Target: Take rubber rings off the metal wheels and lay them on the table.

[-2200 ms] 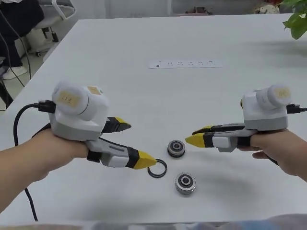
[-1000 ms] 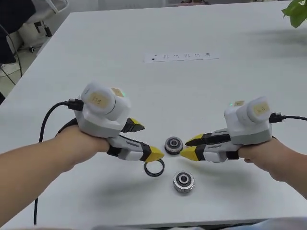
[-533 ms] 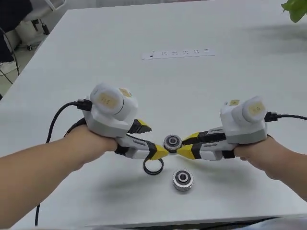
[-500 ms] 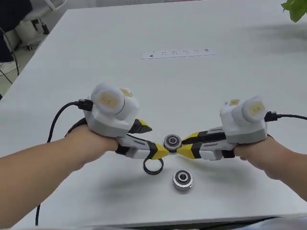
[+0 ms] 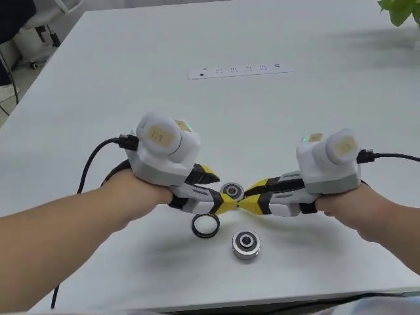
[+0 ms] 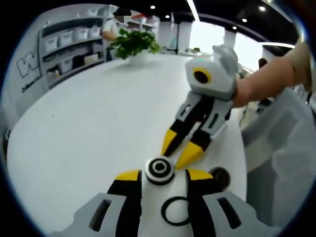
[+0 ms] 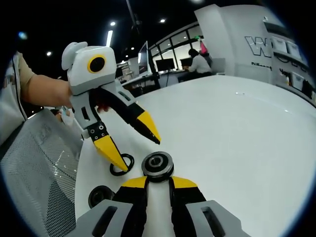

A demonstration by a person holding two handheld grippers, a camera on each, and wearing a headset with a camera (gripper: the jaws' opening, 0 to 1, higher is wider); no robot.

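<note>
1. Metal wheel point(image 5: 231, 191) lay flat on the white table point(image 5: 131, 79), near its front edge, between the tips of the two grippers.
2. The left gripper point(image 7: 137, 151) was spread wide and held nothing. In its own view the wheel sat between its yellow tips, with a thin gap on either side.
3. The right gripper point(image 6: 180, 149) faced it from the opposite side, its jaws narrow with a small gap between them, and empty. Its tips were right at the wheel's rim; I could not tell whether they touched it.
4. A loose black ring point(image 5: 205, 225) lay flat on the table, nearer the person than the wheel and just beside the left gripper's nearer jaw.
5. A second wheel point(image 5: 246, 243) lay flat near the ring, on its right and apart from it.
6. A black cable point(image 5: 92, 161) trailed from the back of the left gripper toward the table's near edge.
7. A white power strip point(image 5: 239, 69) lay well beyond the wheels, and green plant leaves point(image 5: 397, 10) showed at the far right corner.
</note>
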